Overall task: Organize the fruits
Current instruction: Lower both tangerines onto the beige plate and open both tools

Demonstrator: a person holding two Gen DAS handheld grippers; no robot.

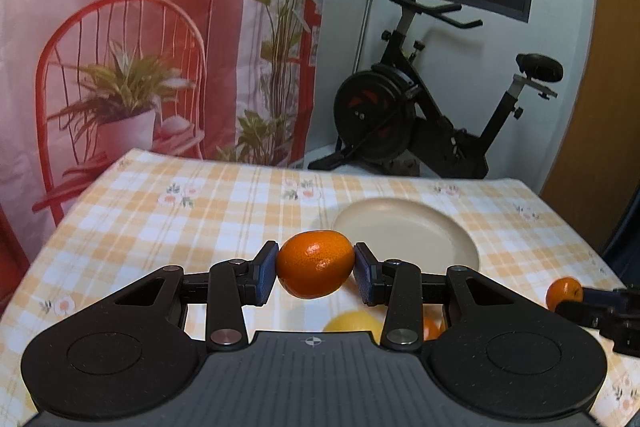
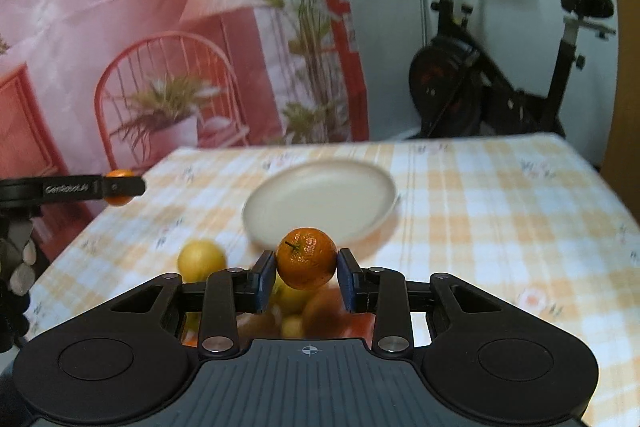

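Right now both grippers are carrying fruit above the table. Nearest in the left wrist view, the left gripper [image 1: 315,267] is pinching a larger mandarin [image 1: 315,264] between its blue pads, the fruit's long axis running pad to pad, jaws only partly apart. In the right wrist view, the right gripper [image 2: 306,269] is clamping a smaller mandarin [image 2: 306,258], stem facing the camera, its jaws narrower.

Below and just behind the right gripper's fingers, a blurred fruit pile [image 2: 304,311] is lying on the checked tablecloth [image 2: 480,211], with a yellow lemon [image 2: 202,259] just to its left.

Farther ahead, the beige plate [image 2: 320,203] is sitting empty, lying straight ahead of the right gripper and ahead and slightly right of the left one. By my judgement the right hand is nearer to it. Open cloth is surrounding the plate on all sides, and the table's far edge is lying well beyond it, so a forward carry looks unobstructed.
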